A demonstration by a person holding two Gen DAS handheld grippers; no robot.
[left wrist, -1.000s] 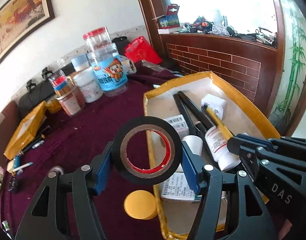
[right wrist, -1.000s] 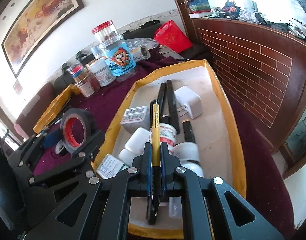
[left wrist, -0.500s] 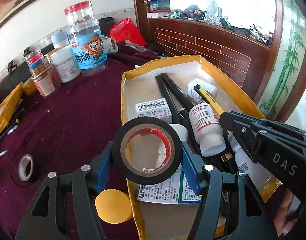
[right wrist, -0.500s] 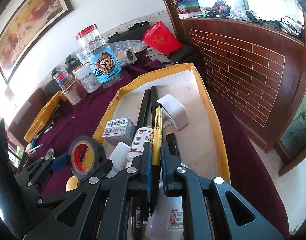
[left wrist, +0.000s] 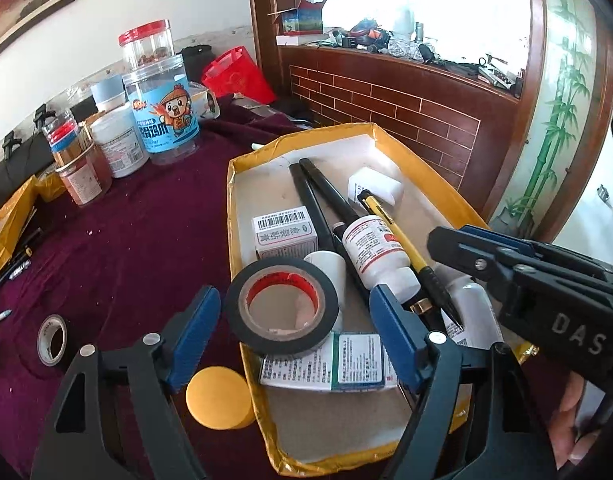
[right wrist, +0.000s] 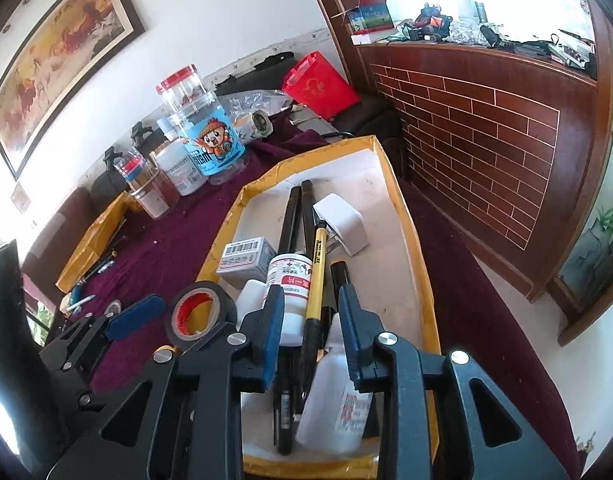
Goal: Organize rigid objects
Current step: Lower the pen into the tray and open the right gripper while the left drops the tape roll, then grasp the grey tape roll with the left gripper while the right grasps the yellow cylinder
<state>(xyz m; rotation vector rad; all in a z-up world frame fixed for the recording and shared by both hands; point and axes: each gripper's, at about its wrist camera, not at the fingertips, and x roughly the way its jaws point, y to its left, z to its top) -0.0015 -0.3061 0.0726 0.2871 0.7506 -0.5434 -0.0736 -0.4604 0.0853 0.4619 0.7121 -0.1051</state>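
The near half of the yellow-edged tray (left wrist: 242, 240) is crowded: black tape roll (left wrist: 283, 307), white bottles (left wrist: 376, 250), boxes and a yellow pen (right wrist: 317, 268) leave no bare floor there. Its far right corner lies open. Left of the tray, the maroon cloth (left wrist: 138, 240) is mostly free up to the jars (left wrist: 162, 116) at the back.

Blown-out window (left wrist: 418, 4) glare (fisheye-warped edges)

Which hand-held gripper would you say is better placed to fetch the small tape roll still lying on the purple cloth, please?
Probably the left hand-held gripper. Its jaws are opening off the black tape in the tray, and the small tape roll lies on its side. The right hand-held gripper sits over the yellow pen, farther away.
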